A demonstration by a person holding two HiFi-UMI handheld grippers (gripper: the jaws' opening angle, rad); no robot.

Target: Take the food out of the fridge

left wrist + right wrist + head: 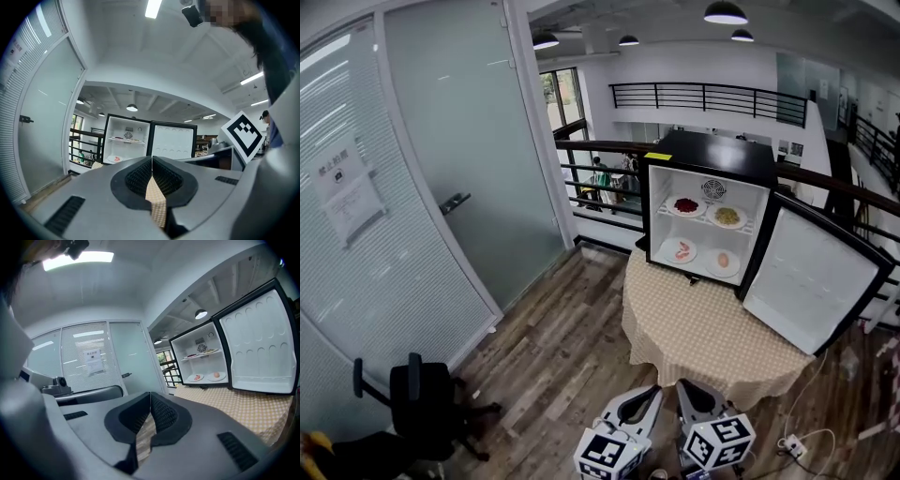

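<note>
Although the mini fridge (pixel 712 150) on the table (pixel 703 328) already stands open, all four plates of food (pixel 686 205) sit on its shelves, with the left gripper (pixel 652 392) and right gripper (pixel 684 386) both closed, empty and well apart from it.

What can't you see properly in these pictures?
Head view: the food on the four plates in the fridge is too small to name; only red, yellow, pink and orange blobs show.
Head view: the left gripper and right gripper are cut off by the bottom edge.
Left gripper view: that gripper's own body hides the lower part of the fridge's inside.
</note>
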